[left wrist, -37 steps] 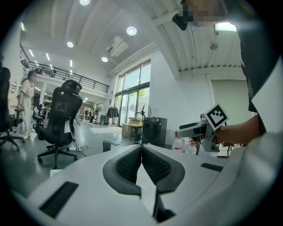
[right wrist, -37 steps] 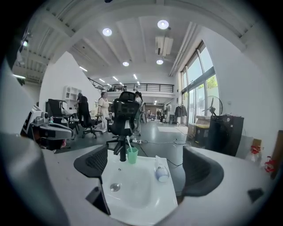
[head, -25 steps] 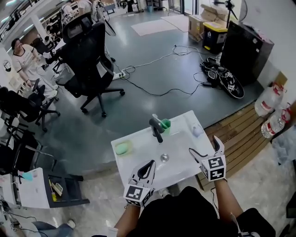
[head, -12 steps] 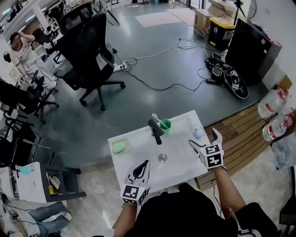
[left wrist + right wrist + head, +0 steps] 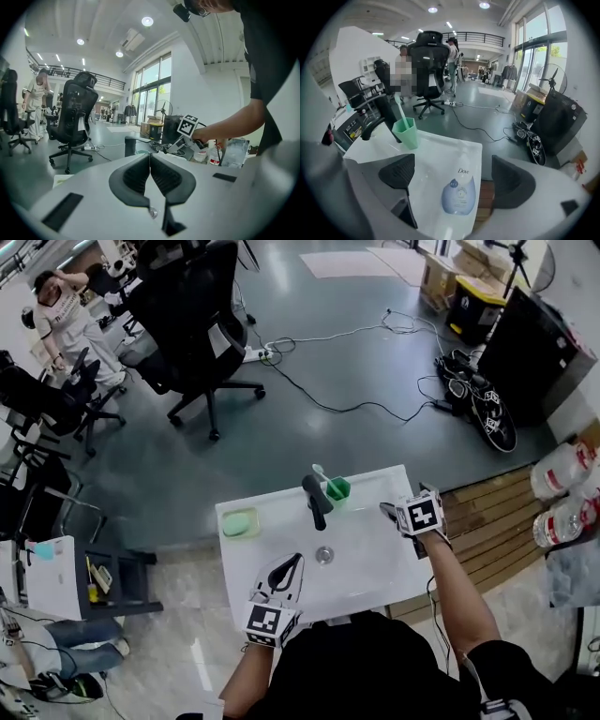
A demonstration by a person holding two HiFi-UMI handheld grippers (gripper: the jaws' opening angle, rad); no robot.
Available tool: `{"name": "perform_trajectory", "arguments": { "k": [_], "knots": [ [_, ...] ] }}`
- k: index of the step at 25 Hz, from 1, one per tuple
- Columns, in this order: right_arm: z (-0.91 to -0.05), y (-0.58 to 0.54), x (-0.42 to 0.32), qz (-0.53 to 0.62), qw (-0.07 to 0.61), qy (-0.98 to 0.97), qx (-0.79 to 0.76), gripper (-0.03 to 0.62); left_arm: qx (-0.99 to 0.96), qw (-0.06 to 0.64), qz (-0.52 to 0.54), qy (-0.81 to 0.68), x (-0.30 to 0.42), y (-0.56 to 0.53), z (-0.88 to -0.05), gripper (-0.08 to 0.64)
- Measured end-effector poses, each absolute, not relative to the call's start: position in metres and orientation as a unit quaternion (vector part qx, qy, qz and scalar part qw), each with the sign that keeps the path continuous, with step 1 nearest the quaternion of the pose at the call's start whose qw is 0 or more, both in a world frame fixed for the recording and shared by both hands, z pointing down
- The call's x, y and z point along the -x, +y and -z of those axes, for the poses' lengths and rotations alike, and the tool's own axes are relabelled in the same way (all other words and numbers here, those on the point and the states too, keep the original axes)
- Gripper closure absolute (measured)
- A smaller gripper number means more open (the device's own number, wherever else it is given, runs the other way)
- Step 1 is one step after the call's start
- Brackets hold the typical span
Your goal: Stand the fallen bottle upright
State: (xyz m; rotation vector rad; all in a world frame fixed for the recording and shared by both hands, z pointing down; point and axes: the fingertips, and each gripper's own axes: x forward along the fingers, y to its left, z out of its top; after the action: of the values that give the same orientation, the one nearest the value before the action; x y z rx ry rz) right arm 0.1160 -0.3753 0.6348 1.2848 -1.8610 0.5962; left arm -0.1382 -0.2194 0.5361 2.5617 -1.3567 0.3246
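The bottle, white with a blue drop-shaped label, lies on its side on the flat top of the white sink, right under the right gripper. In the right gripper view it sits in the gap between the two jaws, its narrower end pointing away from the gripper. The jaws stand wide apart, one on each side of the bottle, and neither appears to touch it. In the head view the right gripper hovers over the sink's far right corner and covers the bottle.

Ahead of the right gripper and to its left stands a green cup with a toothbrush in it. Just beside the cup, further left, is the black faucet.

The left gripper has its jaws pressed together with nothing between them. In the head view it hangs over the near edge of the sink, well apart from the right gripper. The drain lies just ahead of the left gripper and the faucet beyond that. A pale green soap dish rests ahead of it to the left, at the sink's far left corner.
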Motion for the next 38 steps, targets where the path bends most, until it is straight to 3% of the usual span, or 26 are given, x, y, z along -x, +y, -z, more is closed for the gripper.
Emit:
{"name": "perform_trajectory", "arguments": {
  "k": [16,23,30,35,38],
  "knots": [
    [-0.711,-0.446,-0.122,-0.349,0.459,-0.68,-0.453,0.15,-0.841,0.126,-0.107,-0.515,0.156,-0.239,-0.548,0.538],
    [-0.725,-0.45,-0.124,-0.365,0.496,-0.661,-0.429,0.272,-0.835,0.126,-0.103,-0.526,0.161,-0.234,-0.549,0.538],
    [-0.741,-0.448,-0.124,-0.393,0.513,-0.637,-0.42,0.342,-0.829,0.13,-0.103,-0.534,0.165,-0.23,-0.55,0.538],
    [-0.74,-0.448,-0.128,-0.385,0.536,-0.616,-0.43,0.451,-0.83,0.129,-0.101,-0.534,0.161,-0.229,-0.545,0.538],
    [-0.739,-0.449,-0.128,-0.379,0.534,-0.62,-0.433,0.463,-0.828,0.129,-0.101,-0.536,0.164,-0.227,-0.544,0.538]
  ]
}}
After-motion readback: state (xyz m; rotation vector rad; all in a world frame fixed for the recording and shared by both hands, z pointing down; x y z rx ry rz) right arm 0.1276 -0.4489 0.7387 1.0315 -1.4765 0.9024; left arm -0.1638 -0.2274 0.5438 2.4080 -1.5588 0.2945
